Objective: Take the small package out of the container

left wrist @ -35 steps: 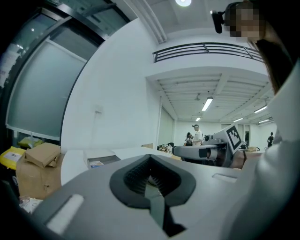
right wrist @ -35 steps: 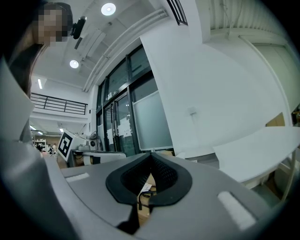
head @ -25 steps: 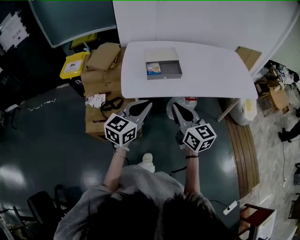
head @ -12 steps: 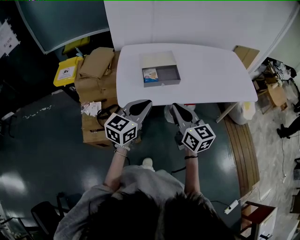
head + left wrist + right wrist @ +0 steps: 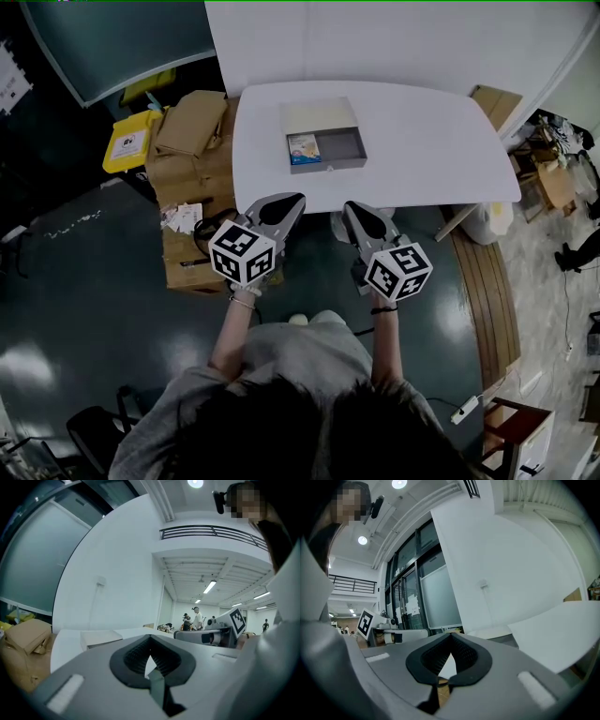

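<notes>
Facing a broad white rounded table (image 5: 422, 141), with a heap of brown cardboard boxes (image 5: 187, 155) against its left end and a yellow plastic bin (image 5: 127, 142) farther left. Near of the table's edge, side by side and level: left gripper (image 5: 296, 198) and right gripper (image 5: 352, 205), each pressed closed tip to tip with nothing between, each topped by a white cube with black square markers (image 5: 242, 253). On the table's left half: an open grey rectangular container (image 5: 342, 147), with a pale beige lid (image 5: 319, 114) adjoining its far side. Lying flat inside, at the left end: the small blue-and-white package (image 5: 303, 148). Both claws well apart from it; reach not yet made.

Likely trouble, by judgement:
- Arriving with claws closed would nudge the package instead of straddling it; needs opening first.
- Coming in level could catch the container's low near wall and shove the light tray across the smooth top; needs a descent from above.
- Pinching only a corner of so flat a package could let it slip.

Only in the head view: the package and its place in the container. Only in the left gripper view: ribbed black pads (image 5: 133, 656) meeting at their far tips, the lid seen edge-on, distant people (image 5: 197, 618) in a lit hall. Only in the right gripper view: tall glass doors (image 5: 408, 602) at left. No sight of the package in either gripper view.
</notes>
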A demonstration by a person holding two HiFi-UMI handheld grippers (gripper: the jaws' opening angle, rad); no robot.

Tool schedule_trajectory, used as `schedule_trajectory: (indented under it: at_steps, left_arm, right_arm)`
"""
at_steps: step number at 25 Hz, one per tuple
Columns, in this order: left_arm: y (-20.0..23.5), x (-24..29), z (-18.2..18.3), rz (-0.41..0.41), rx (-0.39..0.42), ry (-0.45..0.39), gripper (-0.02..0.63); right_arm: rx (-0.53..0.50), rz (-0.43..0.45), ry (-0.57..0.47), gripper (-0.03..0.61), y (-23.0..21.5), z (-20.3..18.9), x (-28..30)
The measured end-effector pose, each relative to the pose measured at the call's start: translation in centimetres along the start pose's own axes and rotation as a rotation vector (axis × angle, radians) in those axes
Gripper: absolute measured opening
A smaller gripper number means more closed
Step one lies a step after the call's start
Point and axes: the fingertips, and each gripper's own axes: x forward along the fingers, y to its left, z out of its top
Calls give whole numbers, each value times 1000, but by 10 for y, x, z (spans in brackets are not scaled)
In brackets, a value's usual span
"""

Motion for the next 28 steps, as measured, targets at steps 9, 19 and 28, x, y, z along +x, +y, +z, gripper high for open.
schedule_trajectory:
  at_steps: [9,19,28]
  left_arm:
    - [11,1,-5,38,-23,16,-11]
    - [40,25,0,125,-51,14,-11]
    - [69,68,10,200,-62,3,-11]
  right_arm:
    - [-10,-34,14,12,-17,5,10]
    - [-4,18,43,12,-51,13,45]
    - [-15,92,60,12,-96,35,84]
